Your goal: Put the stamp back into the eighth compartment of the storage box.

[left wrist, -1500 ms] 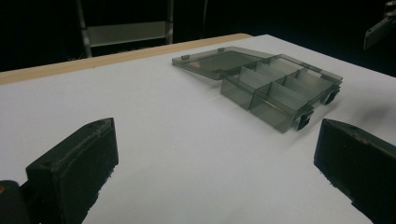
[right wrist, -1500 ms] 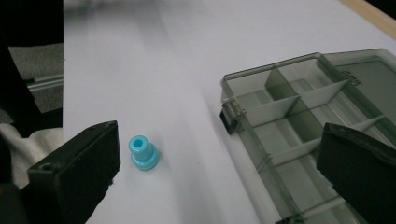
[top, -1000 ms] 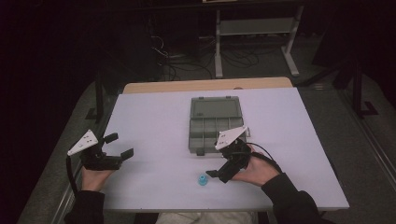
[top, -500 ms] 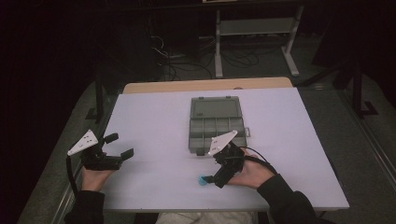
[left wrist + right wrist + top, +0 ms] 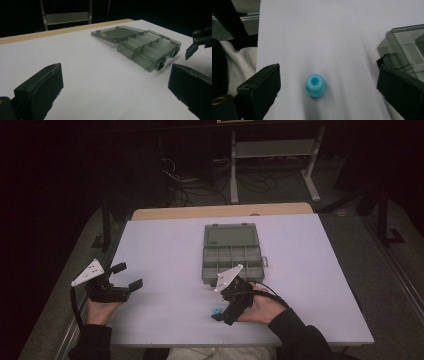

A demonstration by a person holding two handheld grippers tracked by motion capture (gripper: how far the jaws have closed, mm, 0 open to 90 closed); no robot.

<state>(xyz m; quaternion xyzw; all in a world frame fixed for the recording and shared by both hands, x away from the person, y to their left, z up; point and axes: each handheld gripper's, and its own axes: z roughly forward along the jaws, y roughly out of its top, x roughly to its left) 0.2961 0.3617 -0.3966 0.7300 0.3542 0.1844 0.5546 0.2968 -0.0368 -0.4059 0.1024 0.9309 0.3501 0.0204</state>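
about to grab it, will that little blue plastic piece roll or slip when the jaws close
The blue piece stands upright on its wider base, so it probably won't roll unless tipped. It looks like smooth, rigid plastic, likely light, so it may skid or pop aside between the right gripper if pinched off-centre.

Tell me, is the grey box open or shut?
Open. The grey box has its lid folded back flat on the table, so its divided compartments show from above. They look empty.
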